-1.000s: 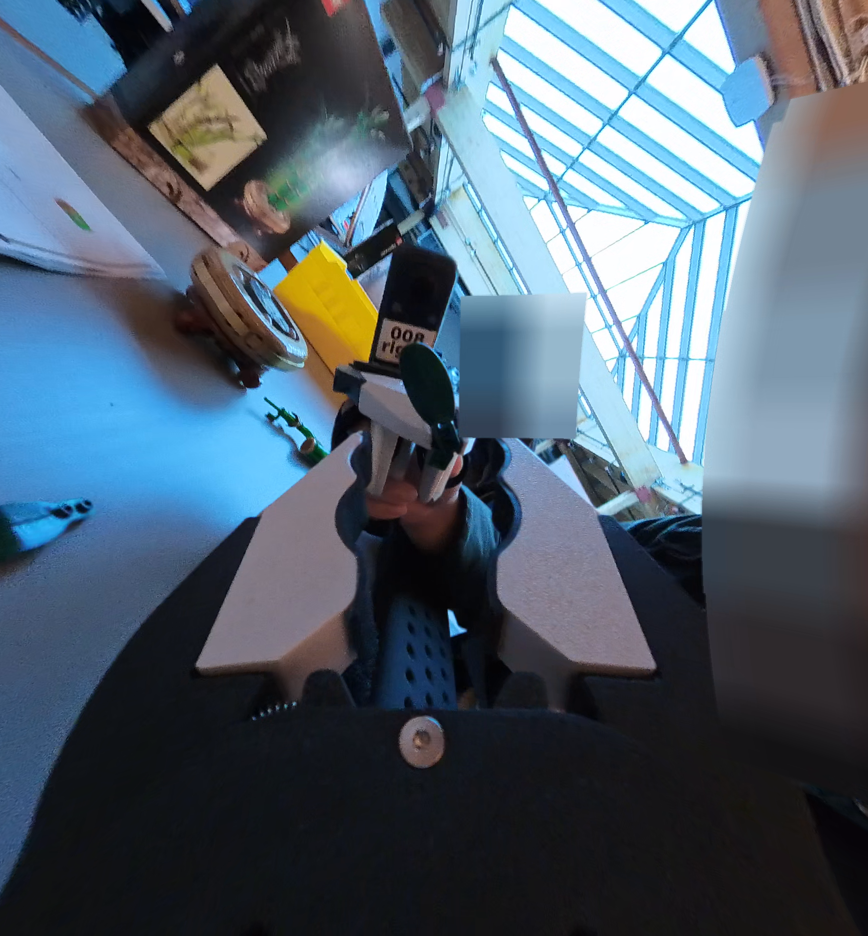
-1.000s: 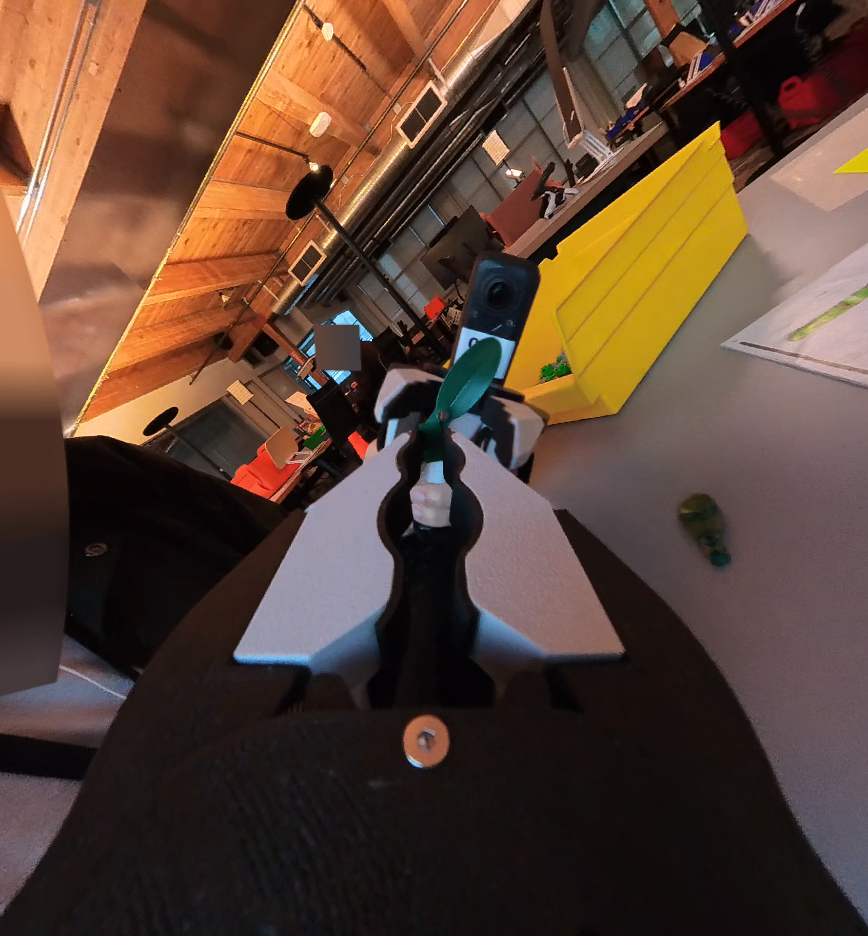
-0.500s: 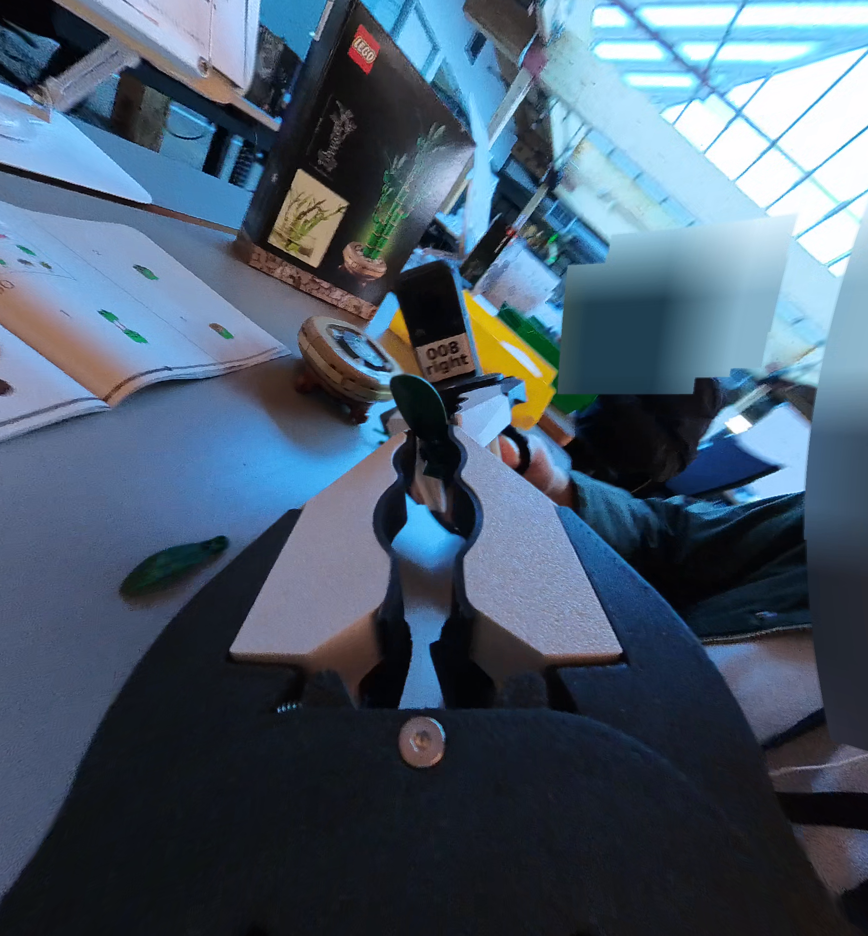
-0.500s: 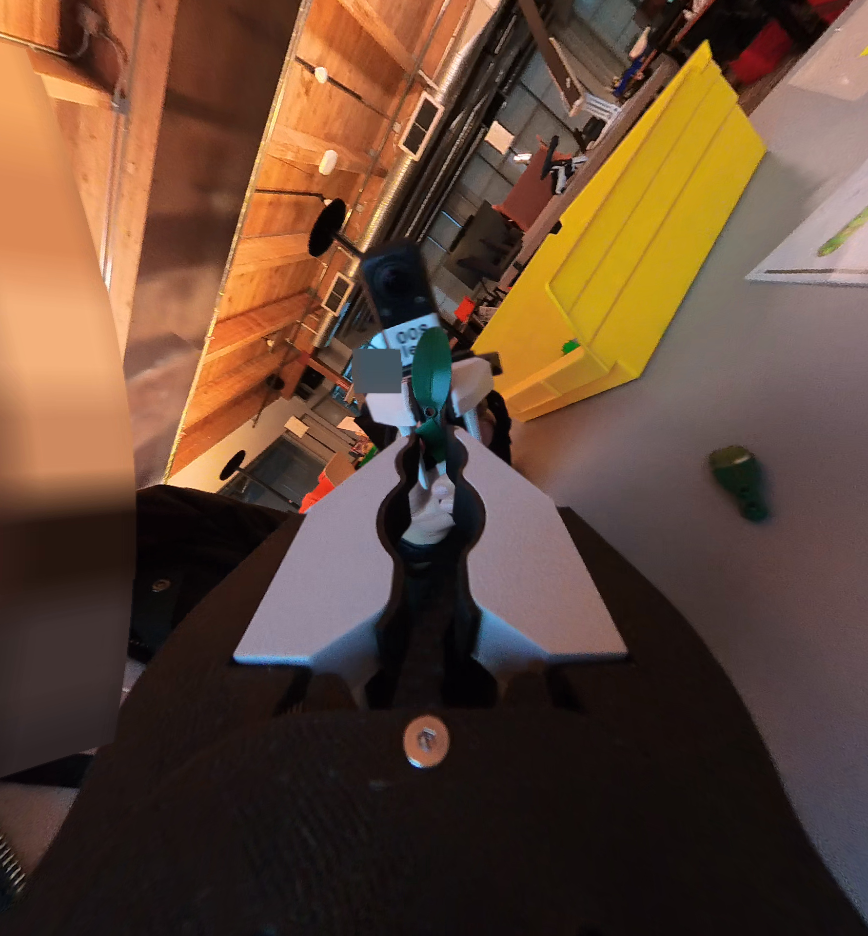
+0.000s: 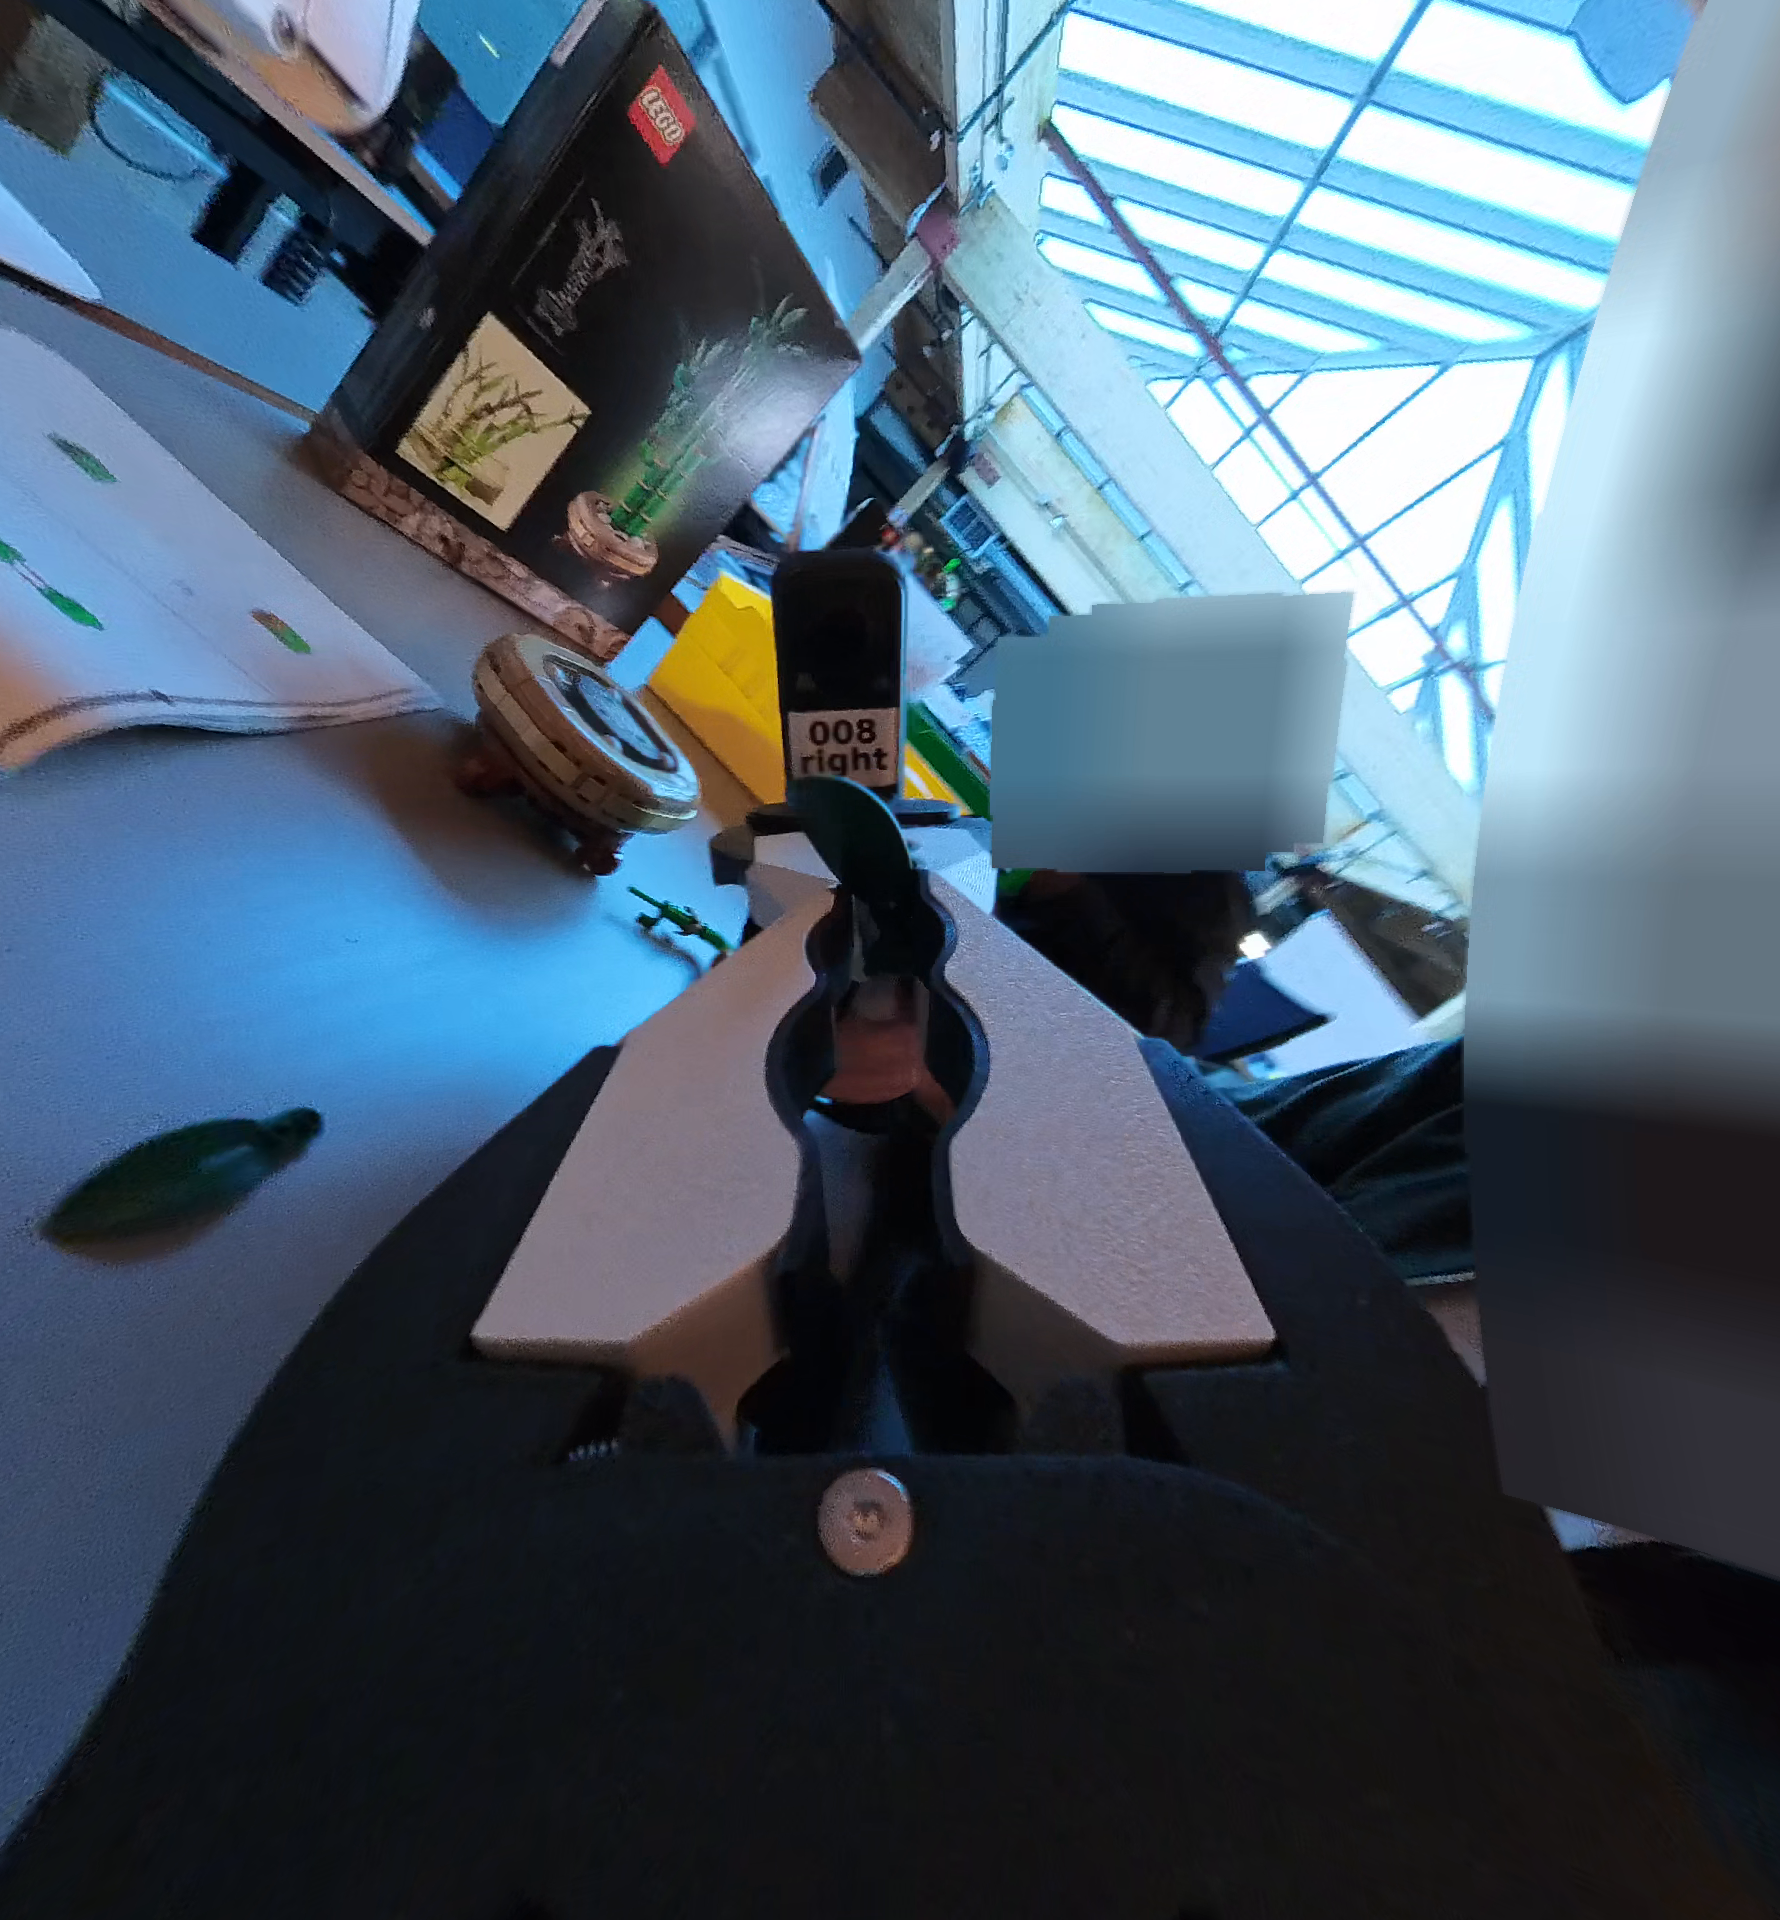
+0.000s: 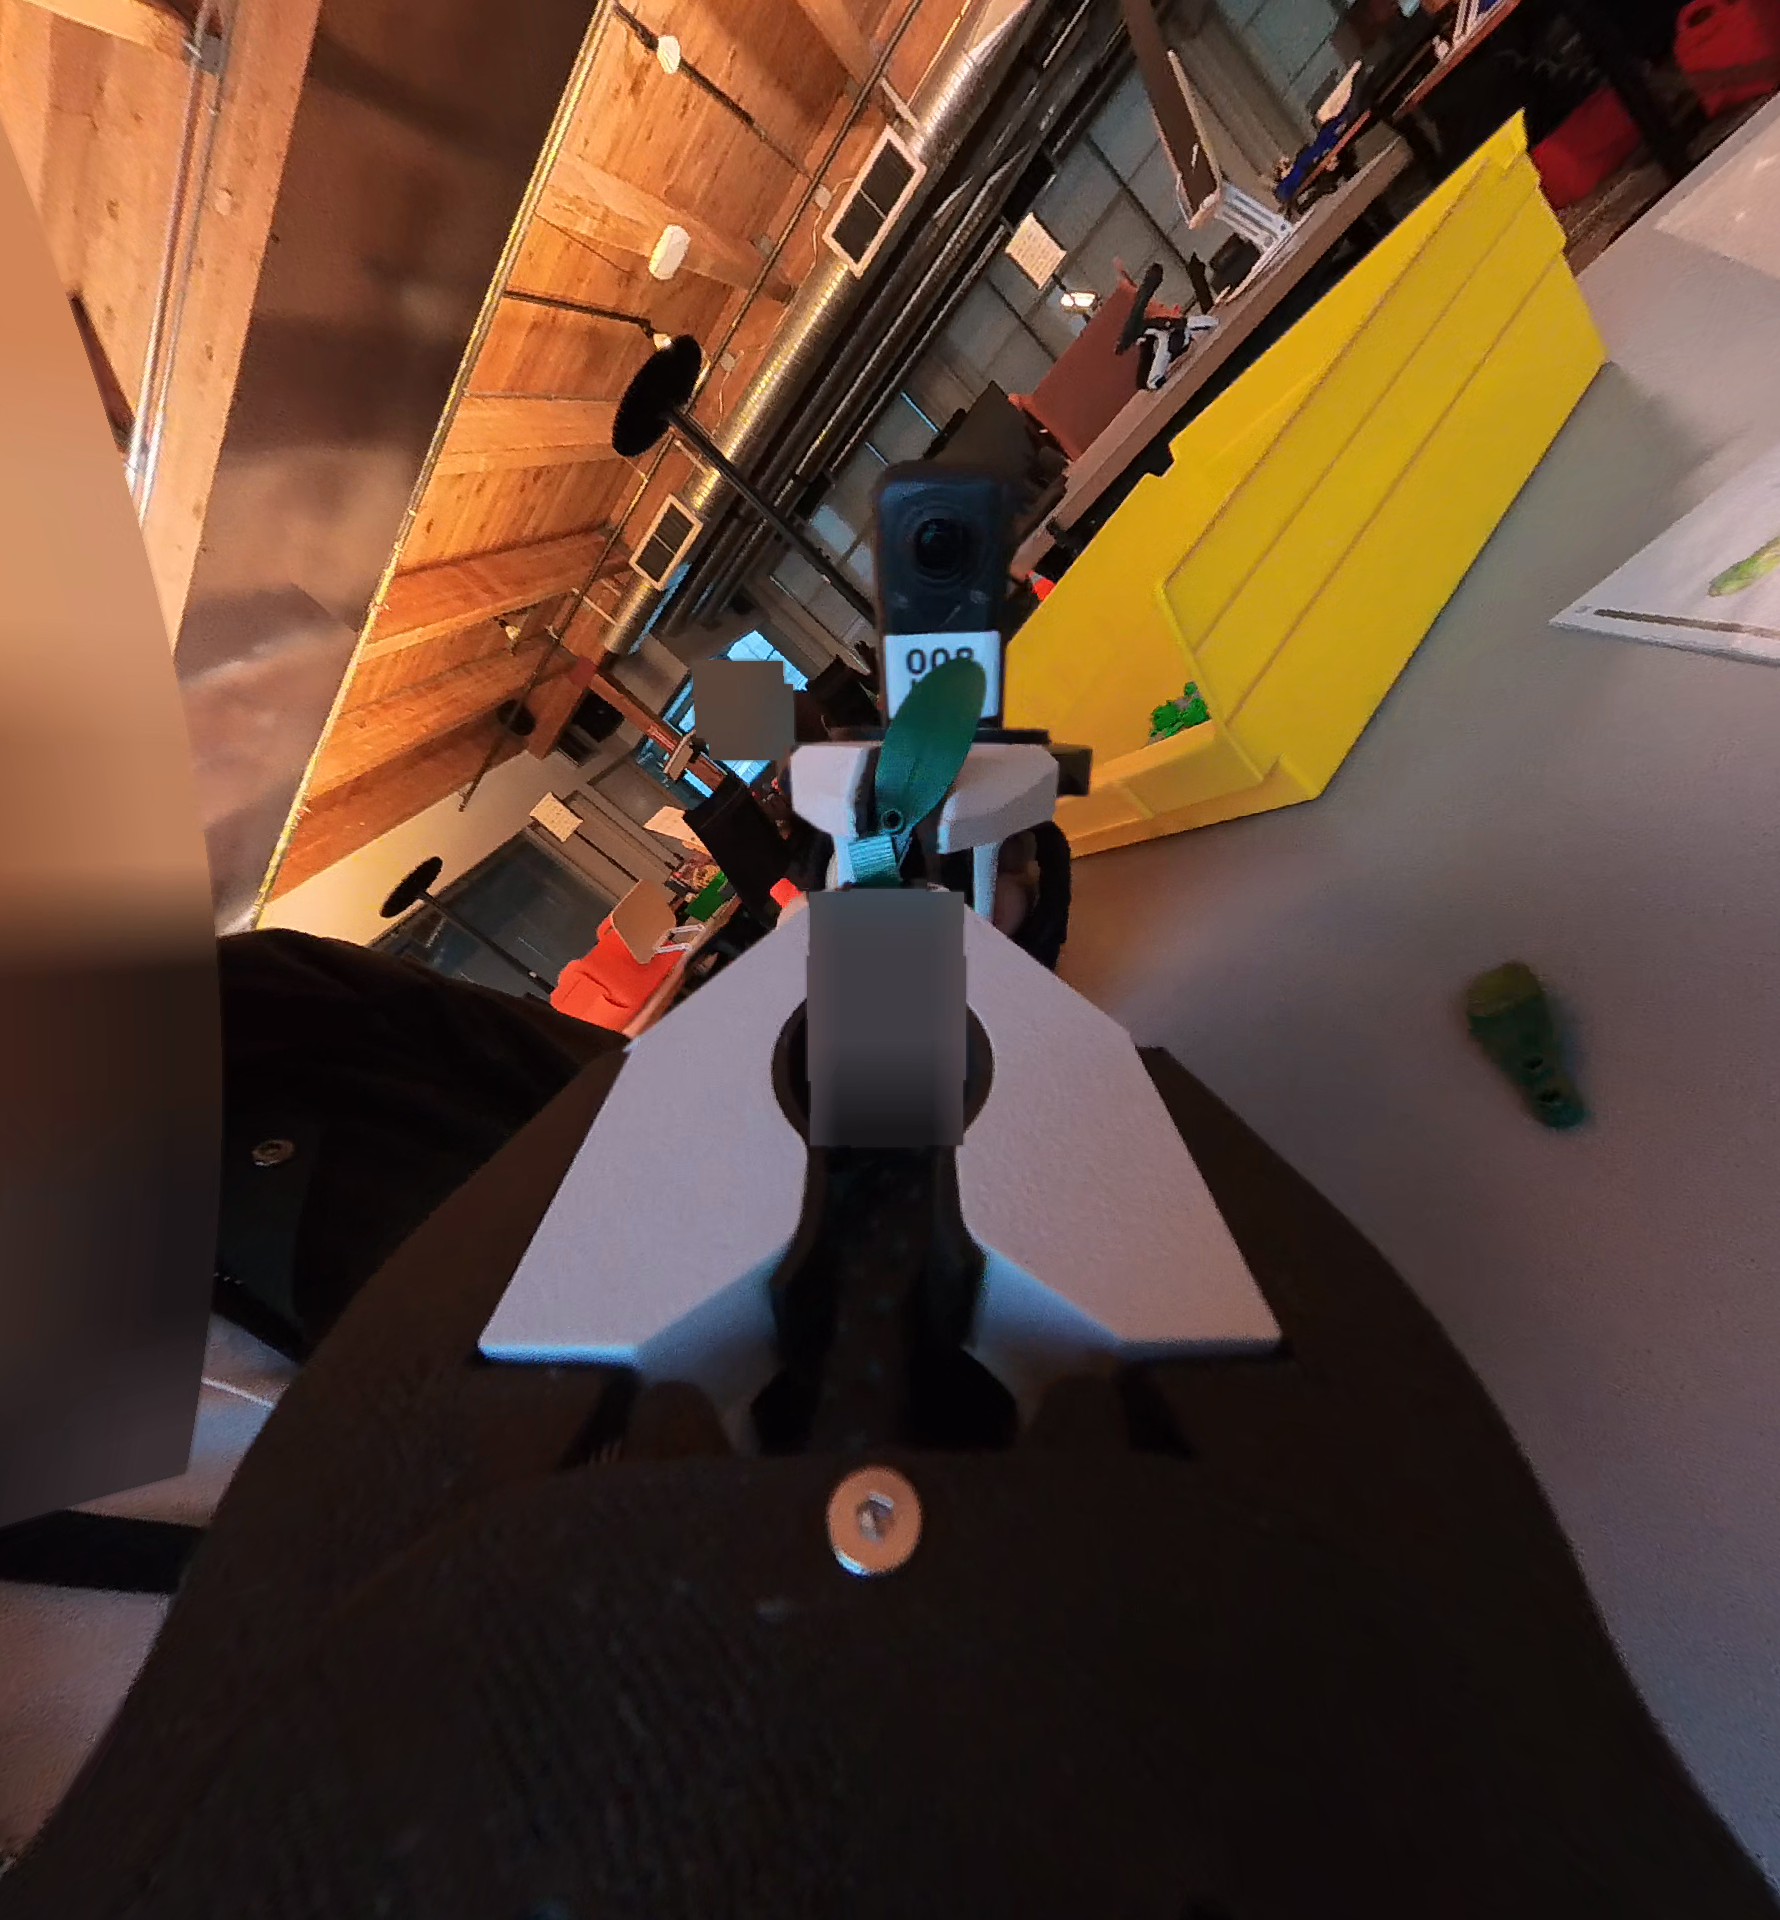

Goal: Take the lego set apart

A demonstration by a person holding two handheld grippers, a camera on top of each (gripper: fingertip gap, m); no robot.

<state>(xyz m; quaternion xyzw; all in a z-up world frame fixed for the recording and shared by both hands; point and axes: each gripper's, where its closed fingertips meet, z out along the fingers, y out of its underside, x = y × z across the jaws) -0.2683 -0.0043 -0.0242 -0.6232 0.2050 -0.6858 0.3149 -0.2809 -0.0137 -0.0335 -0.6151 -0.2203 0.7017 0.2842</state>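
A dark green leaf piece with a small teal stem end is held in the air between my two grippers, which face each other tip to tip. My left gripper is shut on its lower part. My right gripper is shut on the same piece from the other side; a blur patch hides its tips. The leaf blade stands up between them. The round tan pot base of the set stands on the grey table.
A loose green leaf and a small green stem lie on the table. A green bamboo segment lies to the right. An open booklet, the set's black box and a yellow bin stand farther back. Both grippers' tips are close together, under 4 cm apart. The green bamboo segment is about equally far from each gripper, around 12 cm. Look for it in the left wrist view too.
My left gripper has moved up to the leaf piece held by the right gripper and shut on it. Both grippers have tilted since.
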